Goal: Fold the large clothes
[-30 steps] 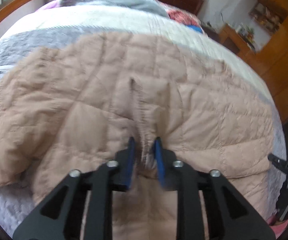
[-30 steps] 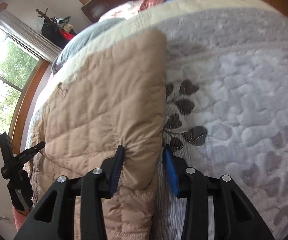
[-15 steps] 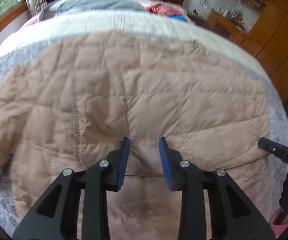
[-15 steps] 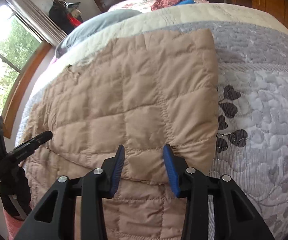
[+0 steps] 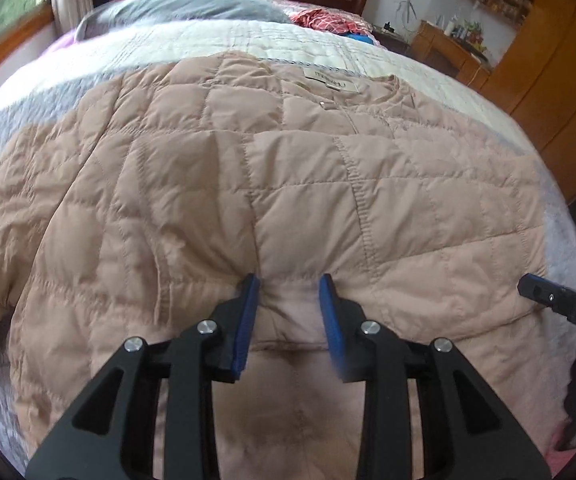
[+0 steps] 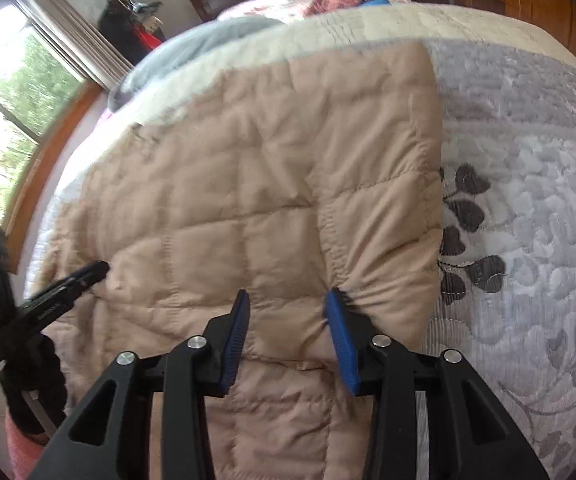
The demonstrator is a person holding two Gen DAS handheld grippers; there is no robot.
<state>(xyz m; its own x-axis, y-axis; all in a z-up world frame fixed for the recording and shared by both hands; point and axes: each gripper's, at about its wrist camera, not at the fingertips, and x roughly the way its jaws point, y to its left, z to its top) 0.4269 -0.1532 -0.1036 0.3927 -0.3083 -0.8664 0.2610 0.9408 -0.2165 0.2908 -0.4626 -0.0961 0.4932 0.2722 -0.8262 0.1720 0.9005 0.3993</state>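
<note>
A beige quilted jacket point(image 5: 191, 184) lies spread on the bed, its folded flap point(image 5: 388, 208) on top and the neck label point(image 5: 330, 79) at the far side. My left gripper point(image 5: 288, 286) sits at the flap's near edge. Its jaws are opening, with a loose bulge of fabric between them and no tight pinch. In the right wrist view the jacket point(image 6: 271, 184) ends in a folded corner point(image 6: 400, 296). My right gripper point(image 6: 285, 300) is shut on the puckered fabric there. Each gripper shows in the other's view: the right point(image 5: 528, 286), the left point(image 6: 97, 269).
The bed has a grey and cream quilt point(image 6: 528, 184) with dark leaf patterns point(image 6: 464, 216) right of the jacket. A grey pillow point(image 5: 191, 6) and red cloth point(image 5: 320, 20) lie by the headboard. Wooden cabinets point(image 5: 548, 52) stand on the right, a window point(image 6: 3, 120) on the left.
The flap went across and now lies flat on the jacket. The tight ridge in my left gripper is gone and its jaws have widened. The right gripper kept its hold on the corner.
</note>
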